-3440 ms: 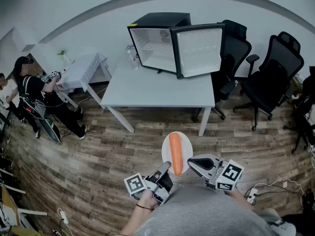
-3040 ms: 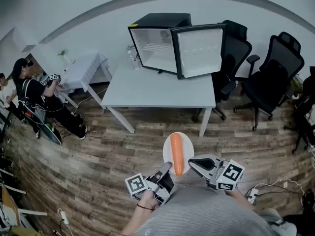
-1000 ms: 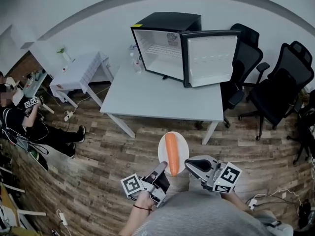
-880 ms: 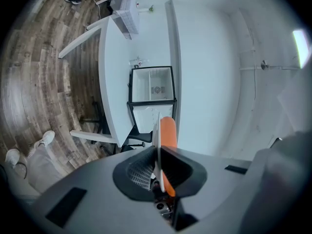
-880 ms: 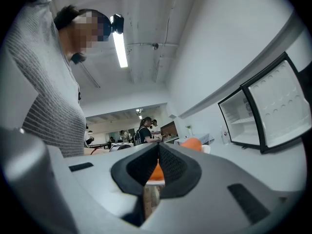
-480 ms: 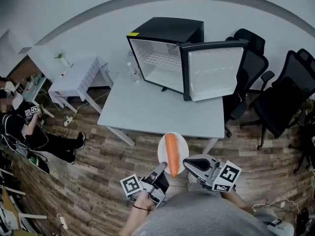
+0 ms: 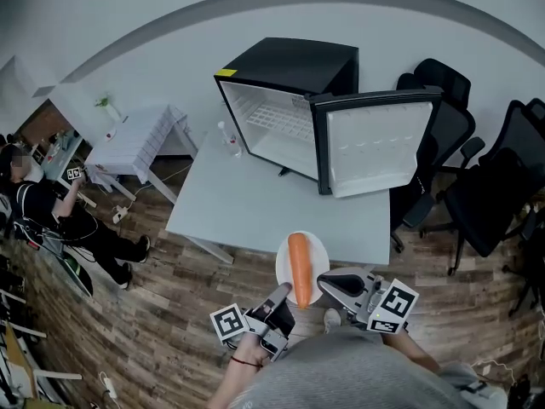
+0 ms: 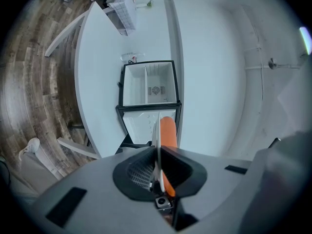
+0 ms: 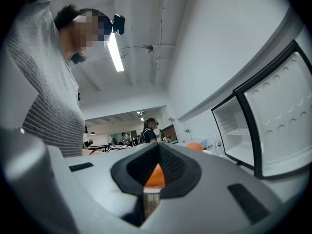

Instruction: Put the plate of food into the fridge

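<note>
A white plate (image 7: 313,254) carrying a long orange carrot (image 7: 298,268) hangs over the near edge of the white table (image 7: 247,203). My left gripper (image 7: 283,291) is shut on the plate's near left rim, and my right gripper (image 7: 325,281) is shut on its right rim. In the left gripper view the plate (image 8: 156,130) shows edge-on between the closed jaws, with the carrot (image 8: 168,130) beside it. The black mini fridge (image 7: 285,96) stands at the table's back with its door (image 7: 375,143) swung open to the right. Its white interior (image 8: 148,84) holds nothing I can see.
A small bottle (image 7: 226,135) stands on the table left of the fridge. Black office chairs (image 7: 494,186) sit to the right. A small white side table (image 7: 136,139) and a seated person (image 7: 51,207) are at the left. Wood floor lies between.
The table and fridge have come closer and now lie just ahead of the plate. Both grippers keep their hold on the plate. The person at the left has shifted.
</note>
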A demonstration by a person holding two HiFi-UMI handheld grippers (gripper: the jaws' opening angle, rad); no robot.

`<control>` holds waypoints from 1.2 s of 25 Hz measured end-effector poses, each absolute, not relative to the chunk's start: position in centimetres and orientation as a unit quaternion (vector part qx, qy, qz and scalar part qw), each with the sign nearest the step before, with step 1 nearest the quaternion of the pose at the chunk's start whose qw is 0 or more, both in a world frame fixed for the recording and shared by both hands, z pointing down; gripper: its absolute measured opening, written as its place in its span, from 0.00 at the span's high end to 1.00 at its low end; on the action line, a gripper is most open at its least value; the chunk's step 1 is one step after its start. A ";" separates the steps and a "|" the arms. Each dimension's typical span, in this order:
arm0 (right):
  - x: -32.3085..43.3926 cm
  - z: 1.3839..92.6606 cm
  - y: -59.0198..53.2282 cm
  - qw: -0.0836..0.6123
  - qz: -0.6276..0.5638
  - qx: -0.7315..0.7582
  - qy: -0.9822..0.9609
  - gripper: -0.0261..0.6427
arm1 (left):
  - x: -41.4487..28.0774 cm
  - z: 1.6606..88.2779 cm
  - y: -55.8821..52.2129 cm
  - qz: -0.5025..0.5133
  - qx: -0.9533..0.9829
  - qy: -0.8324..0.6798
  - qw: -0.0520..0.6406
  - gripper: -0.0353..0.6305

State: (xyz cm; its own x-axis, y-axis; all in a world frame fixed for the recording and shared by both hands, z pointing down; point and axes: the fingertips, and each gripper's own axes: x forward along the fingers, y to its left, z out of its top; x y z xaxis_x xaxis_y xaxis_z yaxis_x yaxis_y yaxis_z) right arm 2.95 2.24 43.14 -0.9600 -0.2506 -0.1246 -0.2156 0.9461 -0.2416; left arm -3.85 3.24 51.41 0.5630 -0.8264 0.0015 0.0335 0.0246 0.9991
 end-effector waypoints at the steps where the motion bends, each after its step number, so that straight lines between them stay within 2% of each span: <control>1: 3.1 43.2 1.5 0.078 -0.114 -0.118 0.983 0.94 | -3.8 51.4 2.6 -0.338 0.611 -0.326 0.638 0.89; 15: 3.6 42.4 -6.2 0.089 -0.112 -0.115 0.983 0.94 | -4.1 51.3 -5.4 -0.348 0.610 -0.334 0.629 0.89; 30: 0.4 41.7 -12.4 0.092 -0.108 -0.166 0.976 0.94 | -7.5 51.1 -11.7 -0.320 0.623 -0.303 0.647 0.89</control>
